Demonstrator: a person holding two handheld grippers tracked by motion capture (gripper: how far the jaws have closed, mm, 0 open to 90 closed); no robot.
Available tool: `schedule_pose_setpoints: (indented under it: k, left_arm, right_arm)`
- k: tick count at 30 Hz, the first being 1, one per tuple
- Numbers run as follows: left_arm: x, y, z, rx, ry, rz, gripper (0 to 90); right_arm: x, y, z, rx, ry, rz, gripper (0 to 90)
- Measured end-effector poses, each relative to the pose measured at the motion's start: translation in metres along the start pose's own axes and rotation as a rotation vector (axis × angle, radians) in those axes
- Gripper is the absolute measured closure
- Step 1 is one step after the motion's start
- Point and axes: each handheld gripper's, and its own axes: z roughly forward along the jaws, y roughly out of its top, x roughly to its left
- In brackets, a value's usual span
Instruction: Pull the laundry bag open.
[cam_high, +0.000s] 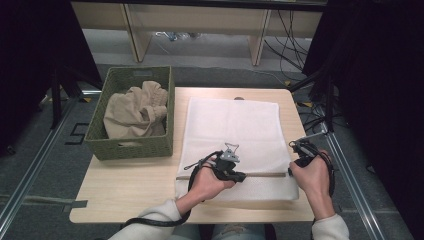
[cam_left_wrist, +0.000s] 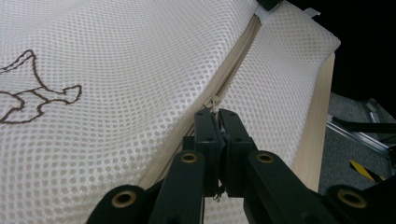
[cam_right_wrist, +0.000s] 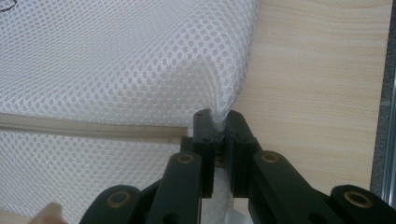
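A white mesh laundry bag (cam_high: 232, 125) lies flat on the wooden table (cam_high: 130, 185), with a beige zipper (cam_high: 265, 174) running across its near part. My left gripper (cam_high: 243, 176) sits on that zipper line, about midway along it. In the left gripper view its jaws (cam_left_wrist: 217, 119) are shut, with the zipper pull (cam_left_wrist: 214, 101) sticking out right at their tips. My right gripper (cam_high: 292, 170) is at the bag's right edge, by the zipper's end. There its jaws (cam_right_wrist: 218, 122) are shut on a bunched fold of mesh (cam_right_wrist: 219, 105) beside the zipper (cam_right_wrist: 93, 126).
A green woven basket (cam_high: 135, 147) holding a crumpled beige cloth (cam_high: 135, 112) stands at the table's left side. A brown bird outline (cam_left_wrist: 32, 93) is stitched on the bag. Bare wood shows right of the bag (cam_right_wrist: 317, 84). Metal rails and cables run along the floor around the table.
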Motion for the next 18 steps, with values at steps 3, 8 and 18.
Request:
schedule_pose_setpoints:
  k: [3,8,18]
  left_arm:
    - [0.0013,-0.0013,-0.0021,0.001,-0.005,0.000,86.7]
    - [0.0013,-0.0012,-0.0040,0.000,-0.006,0.000,86.7]
    - [0.0036,-0.0065,-0.0079,-0.004,0.004,-0.014,86.7]
  right_arm:
    - [0.0011,0.0004,-0.0005,0.004,0.002,0.006,85.2]
    - [0.0008,0.0000,-0.0001,-0.012,-0.002,-0.003,85.2]
    - [-0.0017,-0.0002,0.0015,-0.011,-0.005,0.003,85.2]
